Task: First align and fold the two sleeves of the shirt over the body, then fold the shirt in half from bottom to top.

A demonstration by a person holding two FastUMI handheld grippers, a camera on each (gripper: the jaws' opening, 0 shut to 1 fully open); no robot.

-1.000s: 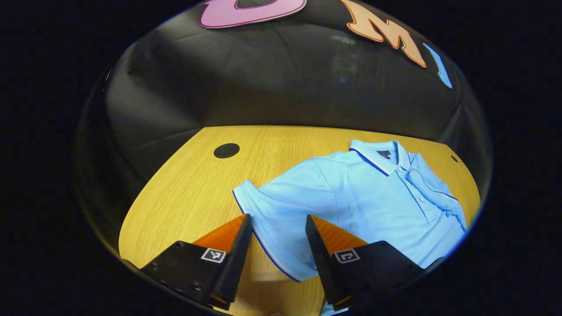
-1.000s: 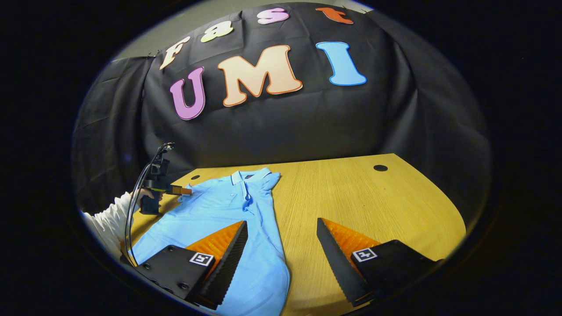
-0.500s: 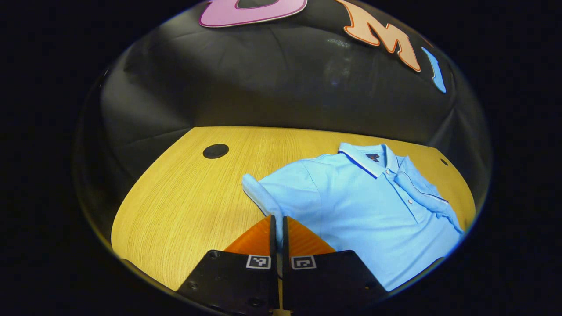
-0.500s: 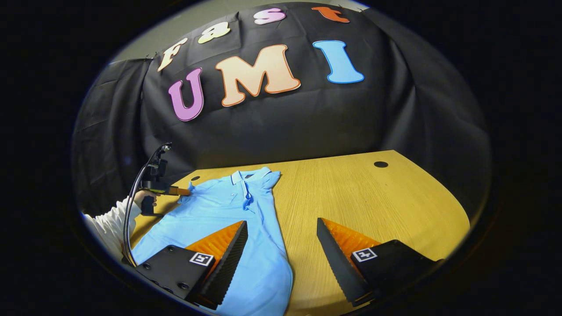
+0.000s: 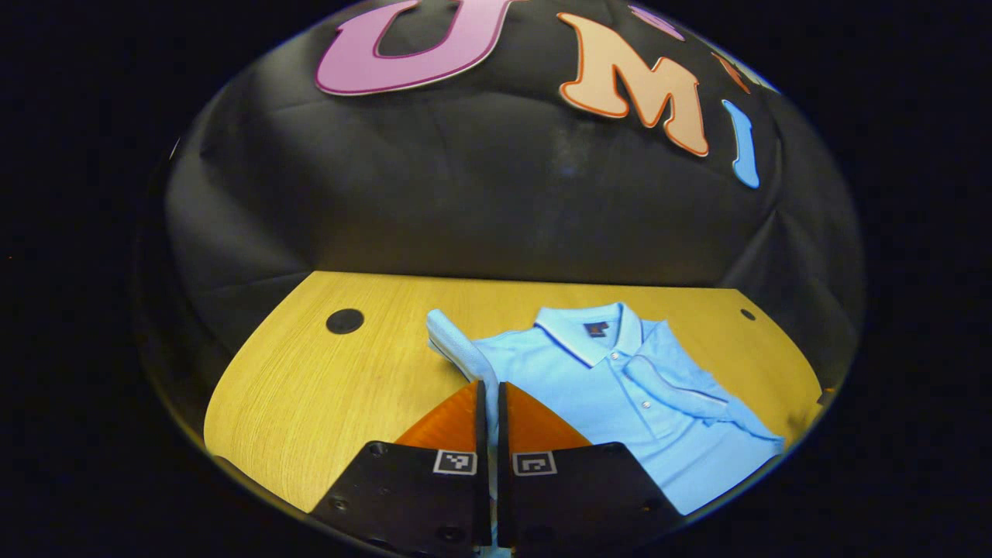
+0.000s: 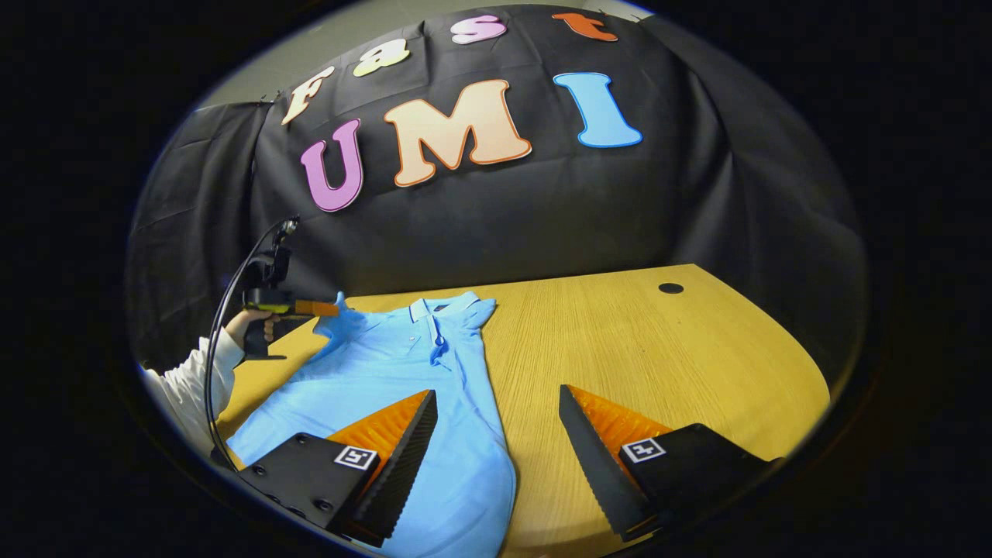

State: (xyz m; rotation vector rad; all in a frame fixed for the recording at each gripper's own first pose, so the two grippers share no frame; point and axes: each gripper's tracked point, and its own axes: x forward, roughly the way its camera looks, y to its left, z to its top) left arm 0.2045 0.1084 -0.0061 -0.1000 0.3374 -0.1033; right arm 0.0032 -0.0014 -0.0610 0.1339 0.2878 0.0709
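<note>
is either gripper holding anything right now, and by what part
The left gripper is shut on the blue polo shirt, pinching its sleeve and lifting it off the table. The right gripper is open, holding nothing.

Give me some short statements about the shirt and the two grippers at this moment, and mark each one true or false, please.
1. The left gripper is shut on a sleeve of the shirt. True.
2. The right gripper is shut on the shirt's hem. False: its jaws stand open, holding nothing.
3. The shirt lies on a wooden table. True.
4. The collar is buttoned closed at every button. Cannot tell.
5. The held sleeve lies flat. False: it is lifted.
</note>
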